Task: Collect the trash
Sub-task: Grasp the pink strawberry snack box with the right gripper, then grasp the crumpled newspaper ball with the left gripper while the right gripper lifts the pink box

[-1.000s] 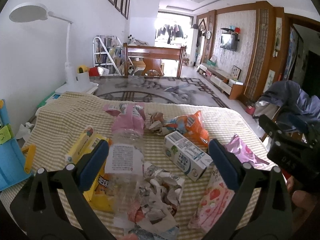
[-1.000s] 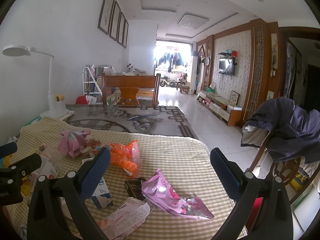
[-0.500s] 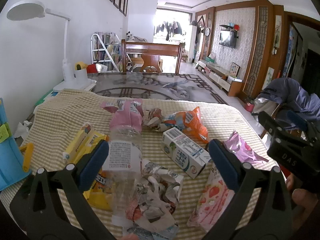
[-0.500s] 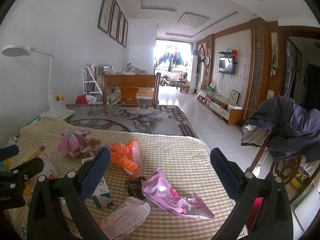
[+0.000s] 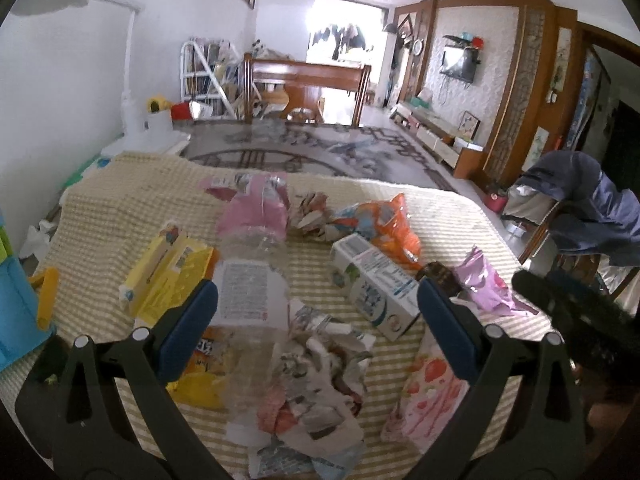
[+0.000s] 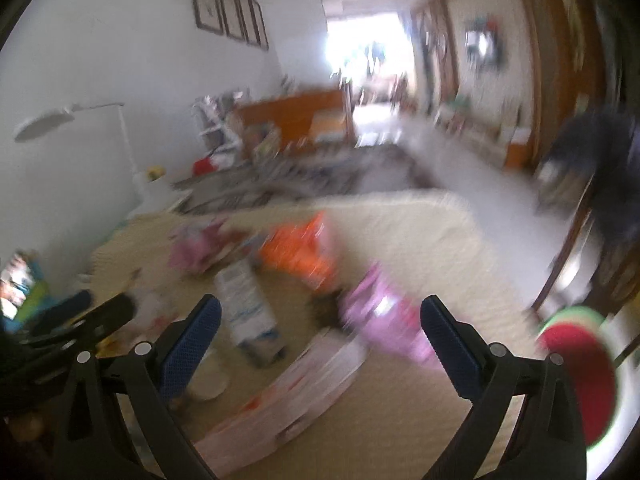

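We see the left gripper (image 5: 318, 316) with fingers wide apart, nothing between the pads, low over the trash on the checked cloth (image 5: 120, 216); a clear bottle (image 5: 252, 280) lies lengthwise between its fingers, pink wrapper (image 5: 256, 208) at the bottle's far end; crumpled paper (image 5: 320, 364) sits just in front, touching the bottle; yellow packet (image 5: 160, 272) left of the bottle, by the left finger; white carton (image 5: 372, 288) lies right of the bottle, near the right finger; orange bag (image 5: 384, 224) behind the carton; purple foil wrapper (image 5: 488, 284) farther right; strawberry pouch (image 5: 424, 396) under the right finger; blue bin (image 5: 12, 312) at the left edge; the right gripper (image 6: 320, 324) is also spread open and empty; its view is badly blurred; we make out the carton (image 6: 250, 312), orange bag (image 6: 300, 252), purple wrapper (image 6: 384, 316) and pouch (image 6: 292, 392) ahead on the cloth (image 6: 420, 240); a red and green round thing (image 6: 580, 364) at the right edge, cannot tell what; lamp (image 5: 52, 0) at the wall.
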Demonstrator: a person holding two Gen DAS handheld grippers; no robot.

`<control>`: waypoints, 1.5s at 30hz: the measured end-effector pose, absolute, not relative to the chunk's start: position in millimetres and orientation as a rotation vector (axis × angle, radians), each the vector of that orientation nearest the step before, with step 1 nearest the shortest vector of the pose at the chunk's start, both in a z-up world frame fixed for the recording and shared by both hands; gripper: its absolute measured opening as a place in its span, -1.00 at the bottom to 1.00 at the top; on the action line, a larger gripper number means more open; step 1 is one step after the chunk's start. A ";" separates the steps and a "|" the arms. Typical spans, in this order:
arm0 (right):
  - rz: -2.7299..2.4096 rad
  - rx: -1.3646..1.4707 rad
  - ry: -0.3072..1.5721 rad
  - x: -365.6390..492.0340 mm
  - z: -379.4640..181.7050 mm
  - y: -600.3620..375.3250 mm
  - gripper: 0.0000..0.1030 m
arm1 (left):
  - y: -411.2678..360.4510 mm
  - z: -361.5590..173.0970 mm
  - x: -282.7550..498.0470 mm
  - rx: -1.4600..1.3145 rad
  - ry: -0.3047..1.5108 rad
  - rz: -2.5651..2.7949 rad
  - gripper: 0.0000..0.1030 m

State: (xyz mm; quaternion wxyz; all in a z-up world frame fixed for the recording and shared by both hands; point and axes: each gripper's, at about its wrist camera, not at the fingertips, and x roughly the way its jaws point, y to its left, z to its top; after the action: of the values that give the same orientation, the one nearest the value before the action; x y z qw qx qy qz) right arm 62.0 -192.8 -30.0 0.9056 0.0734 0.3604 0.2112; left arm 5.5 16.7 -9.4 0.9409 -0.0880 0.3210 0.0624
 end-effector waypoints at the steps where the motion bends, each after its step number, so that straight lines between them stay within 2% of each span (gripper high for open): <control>1: 0.457 0.178 0.786 63.7 -34.2 -192.4 0.86 | 19.0 -11.2 5.9 -0.189 0.666 0.132 0.90; 6: 0.519 0.204 0.918 66.3 -49.3 -180.8 0.85 | 36.5 -18.6 6.2 -0.259 0.710 0.157 0.87; 11: 0.585 0.229 1.071 68.4 -70.6 -168.0 0.70 | 53.2 -22.2 4.7 -0.346 0.735 0.163 0.52; 13: 0.601 0.234 1.128 70.3 -80.0 -164.7 0.65 | 55.2 -24.3 4.9 -0.373 0.751 0.140 0.47; 16: 0.604 0.257 1.200 71.5 -93.9 -164.5 0.46 | 51.9 -23.0 0.9 -0.378 0.770 0.106 0.47; 19: 0.603 0.277 1.211 73.1 -96.5 -169.8 -0.06 | 53.4 -11.5 -15.3 -0.391 0.764 0.082 0.47; 22: 0.618 0.362 1.223 75.5 -98.8 -179.6 -0.30 | 54.7 -8.9 -33.1 -0.459 0.797 0.084 0.47; 31: 0.646 0.388 1.158 80.4 -82.2 -183.5 -0.36 | 18.1 -57.5 -61.8 -0.455 1.090 0.088 0.47; 43: 0.658 0.444 1.129 83.7 -76.8 -192.7 -0.36 | -10.4 -75.5 -69.9 -0.124 1.171 0.213 0.51; 44: 0.656 0.439 1.125 83.5 -75.8 -192.3 -0.36 | -12.0 -79.5 -69.2 -0.107 1.176 0.224 0.50; 45: 0.654 0.435 1.121 82.6 -75.2 -192.0 -0.36 | -9.5 -79.0 -67.1 -0.100 1.174 0.229 0.36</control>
State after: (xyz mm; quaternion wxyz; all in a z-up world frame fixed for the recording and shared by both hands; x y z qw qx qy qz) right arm 82.6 -192.0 -75.2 0.7748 0.2010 0.5176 0.3021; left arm -67.1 -9.5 -79.0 0.8253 -0.0470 0.5524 0.1078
